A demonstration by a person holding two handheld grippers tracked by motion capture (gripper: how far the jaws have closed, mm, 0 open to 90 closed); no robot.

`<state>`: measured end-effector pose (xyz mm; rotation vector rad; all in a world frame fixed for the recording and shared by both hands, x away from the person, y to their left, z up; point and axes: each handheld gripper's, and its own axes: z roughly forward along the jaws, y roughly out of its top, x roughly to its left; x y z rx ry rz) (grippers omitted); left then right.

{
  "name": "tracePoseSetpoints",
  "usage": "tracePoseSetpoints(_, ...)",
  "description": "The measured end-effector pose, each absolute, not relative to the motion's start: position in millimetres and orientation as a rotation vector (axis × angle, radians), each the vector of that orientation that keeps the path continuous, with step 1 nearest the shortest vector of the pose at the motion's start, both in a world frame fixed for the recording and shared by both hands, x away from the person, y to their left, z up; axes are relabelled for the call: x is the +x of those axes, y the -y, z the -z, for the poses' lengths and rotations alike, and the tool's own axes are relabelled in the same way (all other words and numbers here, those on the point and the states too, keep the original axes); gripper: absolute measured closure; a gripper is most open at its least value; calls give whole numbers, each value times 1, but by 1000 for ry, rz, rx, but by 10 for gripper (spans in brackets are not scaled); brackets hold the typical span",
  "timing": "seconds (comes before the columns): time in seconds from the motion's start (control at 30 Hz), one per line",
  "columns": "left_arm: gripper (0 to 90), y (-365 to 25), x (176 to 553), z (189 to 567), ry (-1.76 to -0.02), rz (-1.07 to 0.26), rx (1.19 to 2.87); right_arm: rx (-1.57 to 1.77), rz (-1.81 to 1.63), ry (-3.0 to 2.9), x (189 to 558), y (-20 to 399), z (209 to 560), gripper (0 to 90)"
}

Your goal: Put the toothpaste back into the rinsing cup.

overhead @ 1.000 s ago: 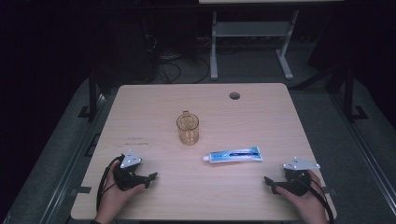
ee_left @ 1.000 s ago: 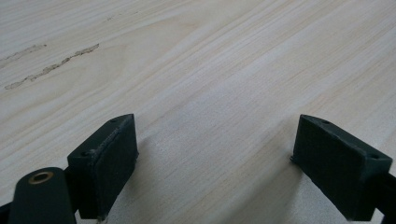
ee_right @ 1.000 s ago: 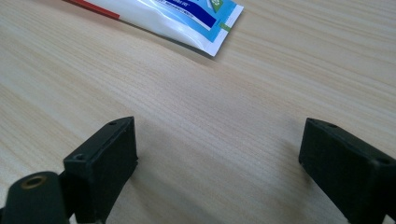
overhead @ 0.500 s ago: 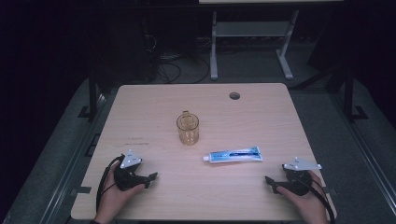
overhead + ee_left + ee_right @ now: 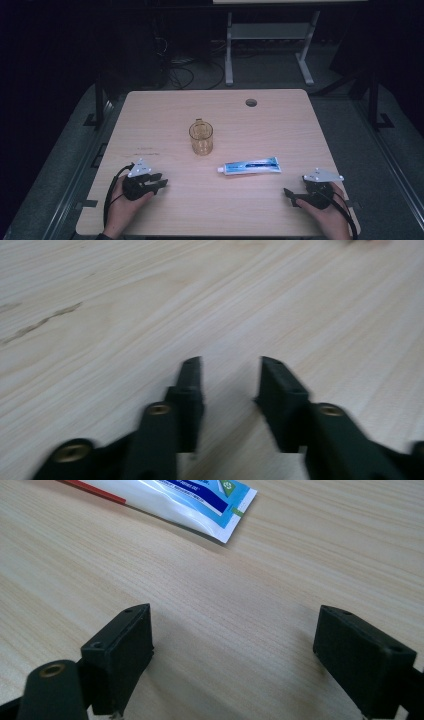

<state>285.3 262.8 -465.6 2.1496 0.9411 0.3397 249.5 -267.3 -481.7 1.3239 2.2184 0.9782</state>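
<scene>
Since 1 second ago only the left gripper [image 5: 159, 183] changed: its jaws have just been closing and now stand narrow, with nothing between them. Both hands rest at the near edge. The right gripper [image 5: 291, 196] is wide open and empty, near the toothpaste tube [image 5: 250, 165]; the amber glass mug [image 5: 201, 137] stands beyond. I judge the work is only starting; next, 1 gripper must reach the tube. The wooden table [image 5: 280, 120] is pale, the room dark.
</scene>
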Motion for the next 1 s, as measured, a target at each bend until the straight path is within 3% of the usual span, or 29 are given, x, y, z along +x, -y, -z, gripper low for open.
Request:
tracePoseSetpoints(0.13,885,-253,290,457,-899,-315,2144,1323,-979,-2219,250,267,482,152)
tracePoseSetpoints(0.17,900,-250,292,455,-895,-309,2145,1323,-979,-2219,250,267,482,152)
tracePoseSetpoints(1.0,900,-153,337,453,-653,-227,2167,1323,-979,-2220,250,267,482,151)
